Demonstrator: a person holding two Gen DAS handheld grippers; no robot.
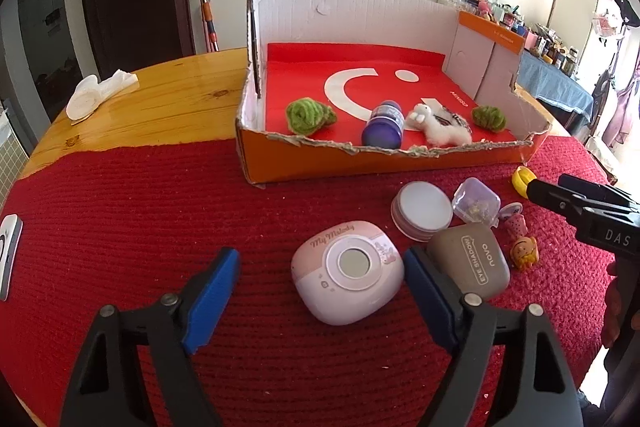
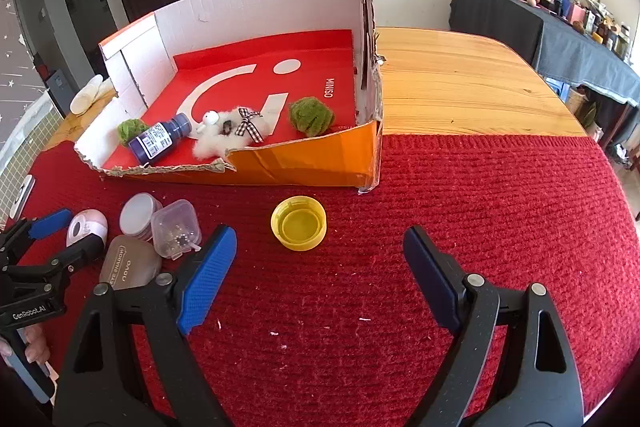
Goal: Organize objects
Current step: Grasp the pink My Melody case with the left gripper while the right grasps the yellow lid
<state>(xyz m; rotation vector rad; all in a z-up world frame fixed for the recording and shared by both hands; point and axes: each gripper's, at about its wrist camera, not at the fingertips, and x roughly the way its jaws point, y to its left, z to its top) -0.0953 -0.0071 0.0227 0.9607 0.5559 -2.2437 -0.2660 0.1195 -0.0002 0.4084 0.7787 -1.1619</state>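
**Both grippers lined up, box half filled**

Left gripper (image 1: 320, 291) has its fingers spread wide around the pink My Melody gadget (image 1: 347, 271), nothing grasped yet; looks like that's the next pick. Right gripper (image 2: 316, 275) is also released, aimed at the yellow cap (image 2: 298, 223) lying apart on the red mat (image 2: 460, 211). The cardboard box (image 2: 304, 163) sits just beyond on the worktop, low torn front facing the grippers, probably for easy drop-ins. The purple bottle (image 2: 160, 141) and plush sheep (image 2: 224, 135) are already inside.

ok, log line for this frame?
left gripper: open, at pink device | right gripper: open, near yellow cap | box: four items
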